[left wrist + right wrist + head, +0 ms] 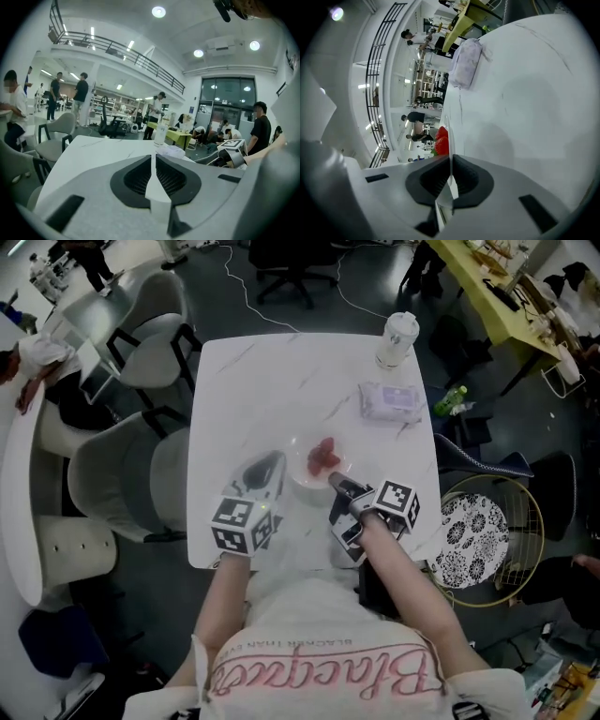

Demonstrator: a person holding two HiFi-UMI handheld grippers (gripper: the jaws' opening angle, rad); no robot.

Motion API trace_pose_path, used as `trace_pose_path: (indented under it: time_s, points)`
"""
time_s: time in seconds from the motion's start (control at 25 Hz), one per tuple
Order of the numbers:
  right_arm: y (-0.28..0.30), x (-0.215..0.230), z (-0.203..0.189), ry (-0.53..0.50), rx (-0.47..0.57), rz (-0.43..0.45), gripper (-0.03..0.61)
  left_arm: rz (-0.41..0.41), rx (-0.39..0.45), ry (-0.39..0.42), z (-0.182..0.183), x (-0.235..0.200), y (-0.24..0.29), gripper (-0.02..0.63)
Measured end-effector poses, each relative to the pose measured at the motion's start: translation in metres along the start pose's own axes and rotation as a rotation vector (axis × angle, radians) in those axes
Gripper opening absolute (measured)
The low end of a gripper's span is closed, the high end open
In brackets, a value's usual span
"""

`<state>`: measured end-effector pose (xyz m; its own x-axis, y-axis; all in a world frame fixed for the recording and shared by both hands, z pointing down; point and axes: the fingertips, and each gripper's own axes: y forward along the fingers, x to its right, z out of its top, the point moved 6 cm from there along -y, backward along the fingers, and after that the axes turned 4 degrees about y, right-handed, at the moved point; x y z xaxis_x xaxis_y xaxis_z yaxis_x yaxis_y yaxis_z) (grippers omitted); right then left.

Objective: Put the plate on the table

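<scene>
Nearest the person, the left gripper (266, 468) hangs over the near part of the white marble table (248, 381). Its jaws are clenched together with nothing between them, as the left gripper view (153, 174) shows. Just beside it, at its 3 o'clock, the right gripper (336, 481) is clamped on the near rim of a clear plate (302, 478). In the right gripper view (450, 169) the thin rim (446, 133) runs straight in between the pads.

The plate sits near the table's middle, toward the near edge, and carries a few strawberries (323, 456). A soft shadow lies under it. I cannot tell whether it rests on the marble or floats just above it.

Farther out, at the plate's 1 o'clock, lies a pack of wet wipes (391, 401). Beyond that, toward the far right corner, stands a lidded cup (397, 338).

As I judge it, the main risk is the grip itself. One pinch on a thin, slick rim lets the far side sag, and the strawberries could then roll off toward 12 o'clock. Letting go before the base is flat on the table could drop the plate and make it clatter. The closed left gripper is near enough to nudge the plate sideways.
</scene>
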<state>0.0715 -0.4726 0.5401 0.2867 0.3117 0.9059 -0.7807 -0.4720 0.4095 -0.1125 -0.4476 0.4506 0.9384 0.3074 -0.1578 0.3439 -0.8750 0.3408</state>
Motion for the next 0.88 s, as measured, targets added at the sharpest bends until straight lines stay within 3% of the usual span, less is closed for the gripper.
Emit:
trace_pose_path:
  time_s: [0.32, 0.52, 0.88]
  points:
    - [0.039, 0.013, 0.021, -0.027, -0.059, -0.031, 0.012, 0.023, -0.077, -0.011, -0.013, -0.018, 0.020, 0.006]
    - [0.056, 0.026, 0.030, -0.124, -0.099, -0.089, 0.012, 0.016, -0.113, -0.020, -0.024, -0.022, 0.029, 0.006]
    - [0.072, 0.032, 0.048, -0.294, -0.061, -0.225, 0.012, 0.019, -0.132, -0.041, -0.034, -0.028, 0.033, 0.006]
